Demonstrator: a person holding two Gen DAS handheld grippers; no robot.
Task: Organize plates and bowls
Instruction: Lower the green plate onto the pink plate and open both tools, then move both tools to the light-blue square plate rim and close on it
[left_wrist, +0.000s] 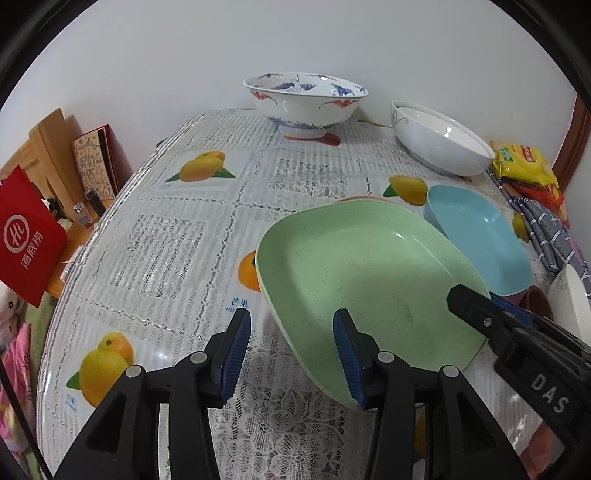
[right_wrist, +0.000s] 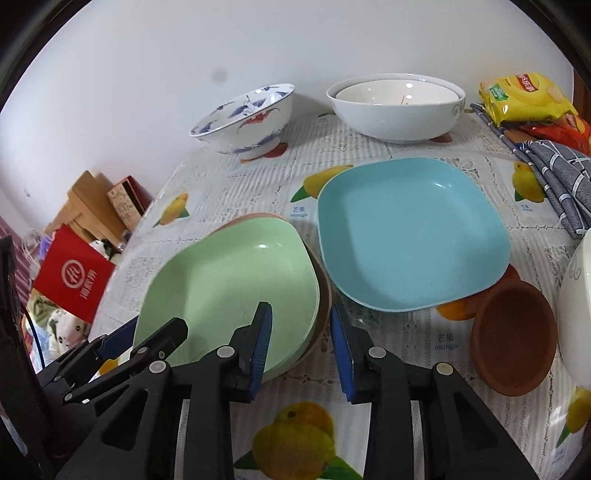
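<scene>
Step in hand, as judged: stacking the flat plates. The green plate (right_wrist: 229, 280) sits uppermost on a pile at the desk (left_wrist: 155, 243) near edge, with a pink rim and a brown rim showing beneath it; the blue plate (right_wrist: 410, 236) lies alone just beside that pile, on its right. The left gripper (left_wrist: 291, 354) has its jaws parted, straddling the near-left rim of the green plate, one finger over the plate's inner face and one outside it; contact cannot be confirmed. The right gripper (right_wrist: 301, 350) likewise stands with jaws apart and holds nothing, poised over the gap between the green and blue plates. The next move likely calls for taking the blue plate by its near rim and setting it on the green one, squared to the pile. The patterned bowl (left_wrist: 304, 101) stands at the far edge, near the wall; the white bowls (right_wrist: 395, 107), one nested in the other, stand to its right. A brown bowl (right_wrist: 515, 336) lies tilted near the blue plate's right corner. A white vessel at the far right is cut off by the frame. How many plates lie under the green one cannot be made out.
</scene>
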